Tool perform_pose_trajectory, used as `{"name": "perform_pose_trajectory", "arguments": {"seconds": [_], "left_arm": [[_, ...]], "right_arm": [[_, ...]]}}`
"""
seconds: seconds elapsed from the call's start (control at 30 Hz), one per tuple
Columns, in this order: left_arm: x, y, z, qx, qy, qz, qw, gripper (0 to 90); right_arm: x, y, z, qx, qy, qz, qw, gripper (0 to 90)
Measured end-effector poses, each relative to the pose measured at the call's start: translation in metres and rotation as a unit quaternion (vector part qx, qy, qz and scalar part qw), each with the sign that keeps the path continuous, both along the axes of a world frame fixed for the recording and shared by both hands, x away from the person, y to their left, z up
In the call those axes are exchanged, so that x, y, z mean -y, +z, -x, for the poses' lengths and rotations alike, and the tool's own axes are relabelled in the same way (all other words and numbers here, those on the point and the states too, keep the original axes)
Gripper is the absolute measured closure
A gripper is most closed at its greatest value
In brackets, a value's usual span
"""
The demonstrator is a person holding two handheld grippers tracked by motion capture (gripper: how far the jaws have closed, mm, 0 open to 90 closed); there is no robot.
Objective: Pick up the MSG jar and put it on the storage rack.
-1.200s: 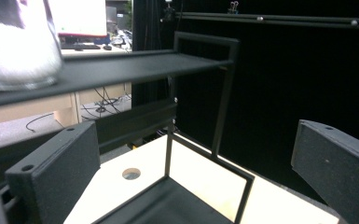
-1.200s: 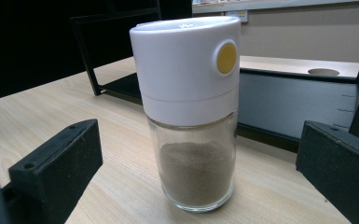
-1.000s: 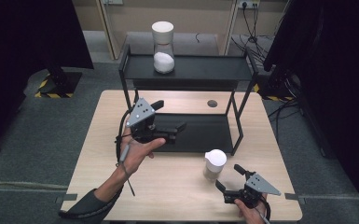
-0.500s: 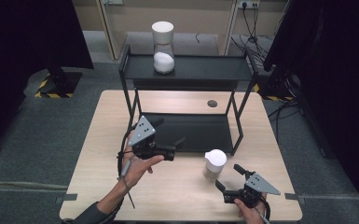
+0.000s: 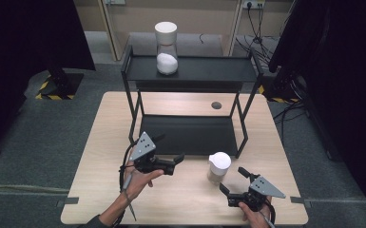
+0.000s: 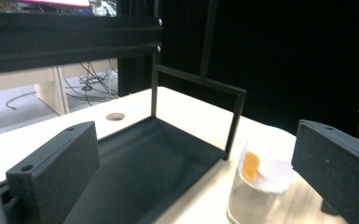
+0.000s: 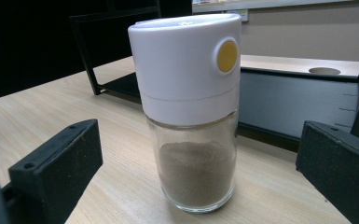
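Fingers (image 7: 56,163) apart — jar (image 7: 189,107) holds brown powder

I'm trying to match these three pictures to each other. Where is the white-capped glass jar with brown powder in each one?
High view: the jar stands on the table, right of centre, in front of the black rack, between the two grippers.
Left gripper view: lower right, blurred, near the right jaw.
Right gripper view: dead centre, close up, between the jaws.
Shared landmark: the rack's low black shelf beside or behind the jar.
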State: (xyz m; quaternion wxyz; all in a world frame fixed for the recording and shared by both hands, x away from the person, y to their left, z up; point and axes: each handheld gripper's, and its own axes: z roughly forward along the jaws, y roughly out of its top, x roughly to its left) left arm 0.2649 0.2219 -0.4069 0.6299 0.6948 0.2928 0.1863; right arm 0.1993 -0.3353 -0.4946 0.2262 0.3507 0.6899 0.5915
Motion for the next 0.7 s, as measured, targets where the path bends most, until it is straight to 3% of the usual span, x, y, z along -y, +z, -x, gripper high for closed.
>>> {"name": "perform_pose_trajectory", "arguments": {"seconds": [0.17, 0.5, 0.57, 0.7], "left_arm": [[-0.002, -0.016, 0.006, -0.006, -0.004, -0.009, 0.9999, 0.2], [-0.007, -0.042, 0.020, -0.004, -0.014, -0.009, 0.9999, 0.5], [-0.008, -0.049, 0.023, -0.009, -0.015, -0.001, 0.9998, 0.5], [-0.008, -0.060, 0.026, -0.007, -0.019, -0.019, 0.9996, 0.5]], "right_arm": [[0.000, 0.000, 0.000, 0.000, 0.000, 0.000, 1.0000, 0.6], [0.000, 0.000, 0.000, 0.001, 0.001, 0.001, 1.0000, 0.6], [0.000, 0.000, 0.000, 0.001, 0.002, 0.001, 1.0000, 0.6], [0.000, 0.000, 0.000, 0.002, 0.004, 0.001, 1.0000, 0.6]]}}
